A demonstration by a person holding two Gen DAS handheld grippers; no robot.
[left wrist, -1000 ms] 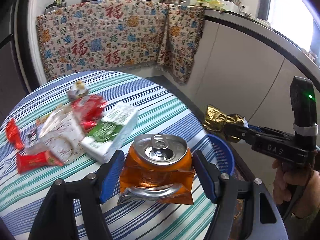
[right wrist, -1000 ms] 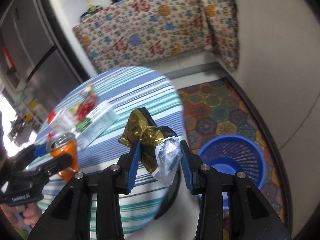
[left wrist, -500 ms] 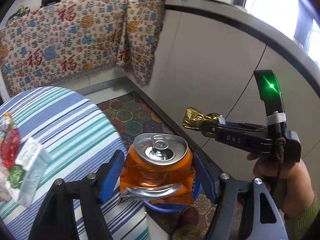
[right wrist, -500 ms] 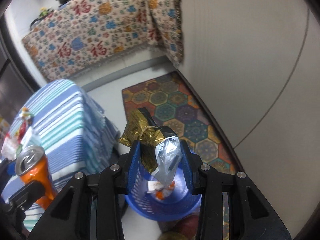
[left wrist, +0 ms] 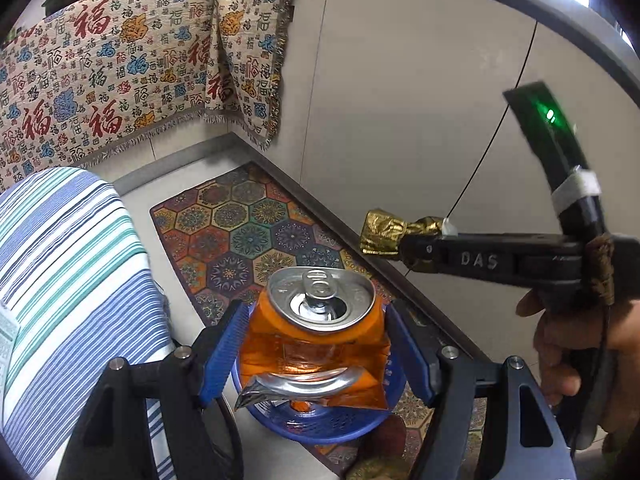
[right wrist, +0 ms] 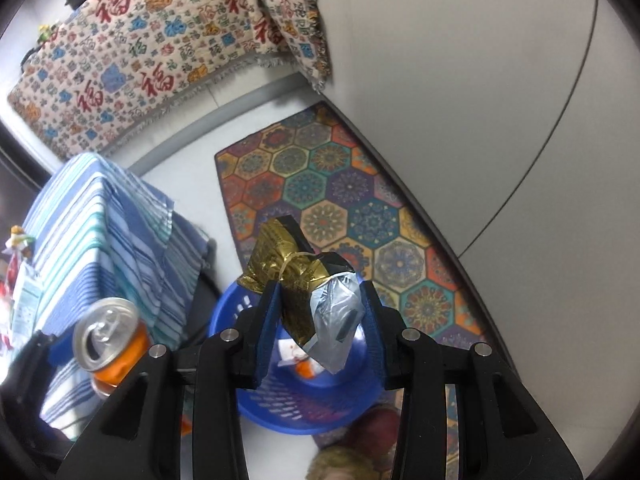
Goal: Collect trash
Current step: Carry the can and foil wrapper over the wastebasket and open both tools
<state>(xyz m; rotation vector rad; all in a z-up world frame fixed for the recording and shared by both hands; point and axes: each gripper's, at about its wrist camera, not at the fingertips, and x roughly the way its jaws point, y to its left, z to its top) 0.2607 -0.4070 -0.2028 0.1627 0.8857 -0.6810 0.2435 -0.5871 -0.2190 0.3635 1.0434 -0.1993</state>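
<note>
Trash rides in both sets of tongs above a blue basket standing on the kitchen floor, at the near edge of a patterned hexagon mat. The left tongs are clamped on a crushed orange can, held upright directly over the basket, apparently so it can drop straight in once the pads part. The right tongs are pinched on a crumpled gold wrapper with a scrap of clear plastic bunched against it, also poised over the basket's mouth, just beside the can.

The can is dented and folded at its middle, its silver top with the pull tab open and facing the camera, its orange skin creased and glossy. The wrapper is shiny foil, twisted and tied near its waist, gold outside and dark within. A few scraps, white and orange, already lie inside the basket. Beside the basket, a striped cloth covers the surface, where more wrappers appear to wait, judging from the right wrist view.
</note>
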